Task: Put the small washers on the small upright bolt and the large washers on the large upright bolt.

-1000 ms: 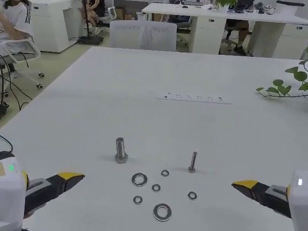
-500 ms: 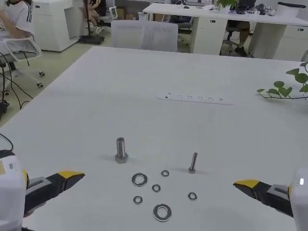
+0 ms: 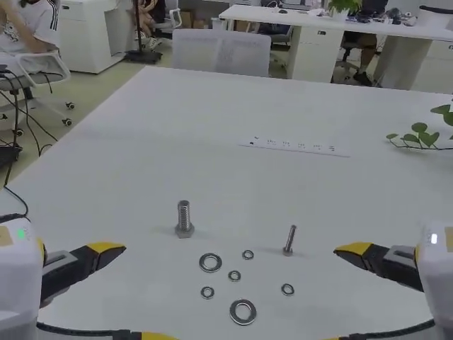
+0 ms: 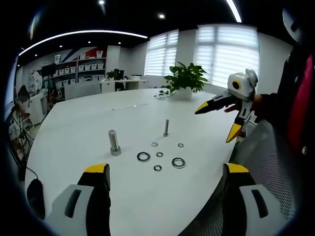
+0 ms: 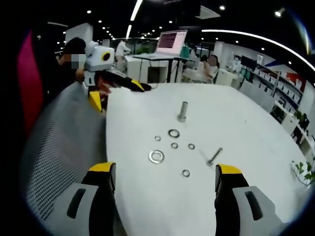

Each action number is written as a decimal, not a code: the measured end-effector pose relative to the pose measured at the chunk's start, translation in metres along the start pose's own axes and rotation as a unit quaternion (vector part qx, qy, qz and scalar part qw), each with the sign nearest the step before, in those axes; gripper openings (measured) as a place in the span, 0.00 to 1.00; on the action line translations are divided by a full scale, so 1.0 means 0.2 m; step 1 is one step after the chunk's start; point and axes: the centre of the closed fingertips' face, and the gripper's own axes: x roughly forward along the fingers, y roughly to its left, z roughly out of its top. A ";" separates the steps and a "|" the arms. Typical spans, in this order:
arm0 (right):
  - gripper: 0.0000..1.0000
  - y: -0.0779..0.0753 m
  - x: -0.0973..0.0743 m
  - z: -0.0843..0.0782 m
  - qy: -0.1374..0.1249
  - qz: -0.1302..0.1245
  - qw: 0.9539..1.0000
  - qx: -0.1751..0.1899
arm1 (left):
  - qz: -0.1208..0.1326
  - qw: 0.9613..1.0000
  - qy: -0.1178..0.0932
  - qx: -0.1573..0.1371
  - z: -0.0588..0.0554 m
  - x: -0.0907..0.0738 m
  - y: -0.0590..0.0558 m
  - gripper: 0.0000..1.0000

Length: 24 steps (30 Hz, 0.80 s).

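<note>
Steel washers (image 3: 234, 275) lie loose, large bolt (image 3: 184, 218) at their ten o'clock, small bolt (image 3: 289, 240) at two. Left gripper (image 4: 166, 169) and right gripper (image 5: 165, 168) hang spread, empty; best approach low, pinching one washer's rim.

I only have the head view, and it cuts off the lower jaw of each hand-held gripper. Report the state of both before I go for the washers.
Observer: The left hand-held gripper is open. Its own view shows both jaws wide apart with nothing between them.
Operator: Now the right one.
Observer: The right hand-held gripper is open and empty too, and looks past a large washer toward the large bolt.
Operator: Tell me what sits below my frame.
Observer: A grey mesh chair stands by the near edge of the table.
</note>
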 end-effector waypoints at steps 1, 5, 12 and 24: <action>0.83 0.00 0.01 0.01 0.003 0.004 1.000 -0.006 | 0.001 1.000 -0.001 0.000 0.00 0.00 0.00 0.95; 0.82 0.00 0.04 0.04 0.012 0.017 0.999 -0.027 | 0.009 1.000 -0.005 0.002 0.02 -0.01 0.01 0.95; 0.81 0.02 0.12 0.09 0.027 0.048 0.997 -0.060 | 0.022 1.000 -0.012 0.002 0.03 -0.02 0.03 0.95; 0.78 0.05 0.24 0.12 0.050 0.088 0.990 -0.097 | 0.035 0.999 -0.015 0.005 0.04 -0.01 0.05 0.94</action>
